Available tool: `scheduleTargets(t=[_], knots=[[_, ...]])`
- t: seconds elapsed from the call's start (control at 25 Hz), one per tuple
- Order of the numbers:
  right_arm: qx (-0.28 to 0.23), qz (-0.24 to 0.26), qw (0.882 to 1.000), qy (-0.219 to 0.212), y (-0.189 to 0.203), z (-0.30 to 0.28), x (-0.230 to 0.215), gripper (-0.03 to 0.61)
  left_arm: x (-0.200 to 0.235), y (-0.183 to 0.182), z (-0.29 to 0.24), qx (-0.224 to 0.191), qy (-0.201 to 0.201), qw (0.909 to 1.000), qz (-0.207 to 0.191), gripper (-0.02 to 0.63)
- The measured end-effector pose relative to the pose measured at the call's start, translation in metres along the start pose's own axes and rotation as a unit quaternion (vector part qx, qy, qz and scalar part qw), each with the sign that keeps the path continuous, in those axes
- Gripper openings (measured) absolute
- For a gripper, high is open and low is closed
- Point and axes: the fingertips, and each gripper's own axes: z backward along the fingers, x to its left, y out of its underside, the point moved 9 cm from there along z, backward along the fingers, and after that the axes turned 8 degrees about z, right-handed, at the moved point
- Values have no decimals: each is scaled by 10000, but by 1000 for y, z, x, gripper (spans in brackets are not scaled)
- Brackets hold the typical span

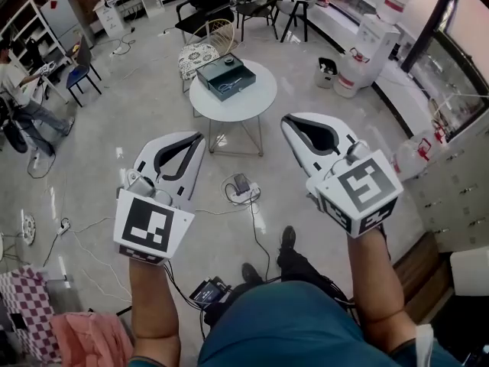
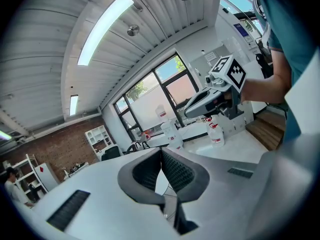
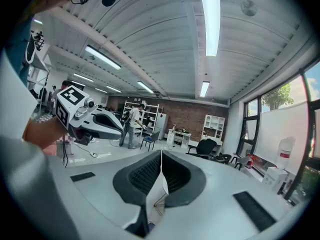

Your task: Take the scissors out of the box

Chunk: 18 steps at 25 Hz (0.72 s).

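Note:
A dark open box stands on a round white table far ahead in the head view, with the scissors lying inside it. My left gripper is held in the air well short of the table, its jaws shut with nothing between them. My right gripper is level with it on the right, also shut and empty. Each gripper shows in the other's view: the right one and the left one.
A patterned stool stands behind the table and black chairs further back. Water dispensers and a bin line the right wall. A power strip with cables lies on the floor between me and the table. A person stands far left.

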Motion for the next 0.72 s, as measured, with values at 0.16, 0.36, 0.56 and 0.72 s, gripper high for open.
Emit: scheduleTargets(t=[0.16, 0.36, 0.56, 0.72], knots=[[-70, -57, 9999, -133, 9, -19, -28, 38, 6, -7, -22, 66, -94, 9999, -4, 18], [-179, -113, 9992, -341, 20, -50, -69, 38, 17, -12, -58, 206, -255, 9995, 35, 18], [-214, -150, 9980, -570, 43, -71, -119, 38, 16, -20, -109, 387, -392, 9984, 95, 18], [-272, -199, 9966, -747, 60, -89, -159, 38, 17, -26, -148, 562, -504, 9971, 132, 18]])
